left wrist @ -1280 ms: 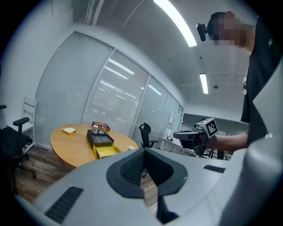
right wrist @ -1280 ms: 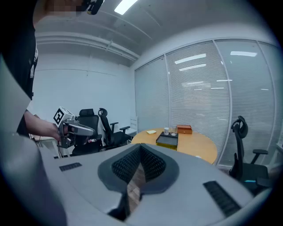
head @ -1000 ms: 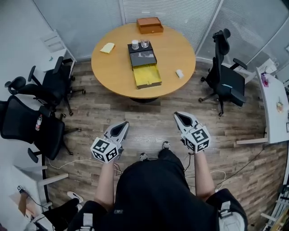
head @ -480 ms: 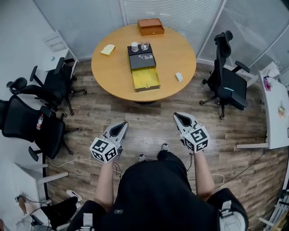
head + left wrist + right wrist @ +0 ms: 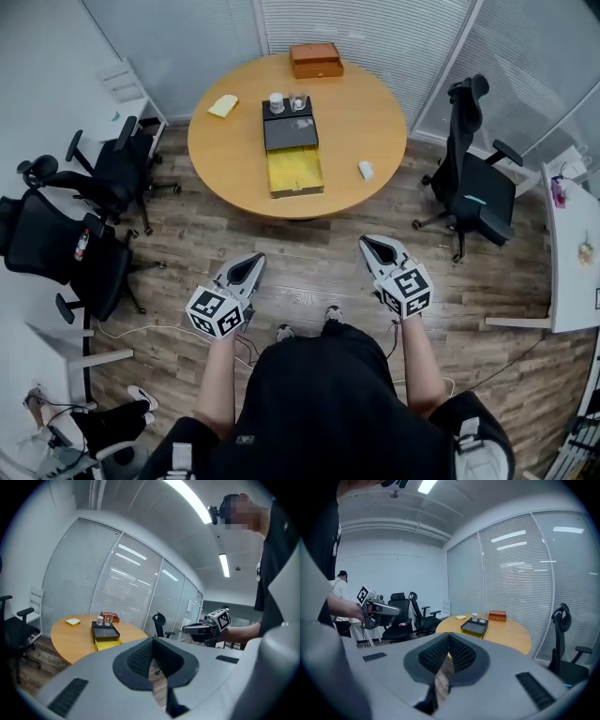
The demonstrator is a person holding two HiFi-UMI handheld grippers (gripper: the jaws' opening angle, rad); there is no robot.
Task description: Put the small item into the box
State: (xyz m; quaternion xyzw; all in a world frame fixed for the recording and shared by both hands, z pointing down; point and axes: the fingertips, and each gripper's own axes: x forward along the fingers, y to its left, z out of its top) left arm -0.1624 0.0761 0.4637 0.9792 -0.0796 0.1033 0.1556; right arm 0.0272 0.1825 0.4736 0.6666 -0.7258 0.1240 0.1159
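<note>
A small white item (image 5: 366,170) lies on the right part of the round wooden table (image 5: 375,112). To its left sits a black box with a yellow tray pulled out (image 5: 294,170), also seen as the box (image 5: 106,633) and the box (image 5: 474,627) in the gripper views. My left gripper (image 5: 255,261) and right gripper (image 5: 369,244) hover over the wooden floor, well short of the table. Both point toward it, shut and with nothing in them. In each gripper view the toothed pads meet at the tip: left gripper (image 5: 152,641), right gripper (image 5: 449,637).
A brown wooden box (image 5: 315,59), a white jar (image 5: 277,101), a glass (image 5: 298,100) and a yellow pad (image 5: 223,106) are also on the table. Black office chairs (image 5: 108,178) stand at the left, and another chair (image 5: 473,178) stands at the right. A white desk (image 5: 572,244) borders the right edge.
The table and chairs have slid slightly down and nearer in the head view as the person steps toward them. Both grippers keep their pose and stay shut.
</note>
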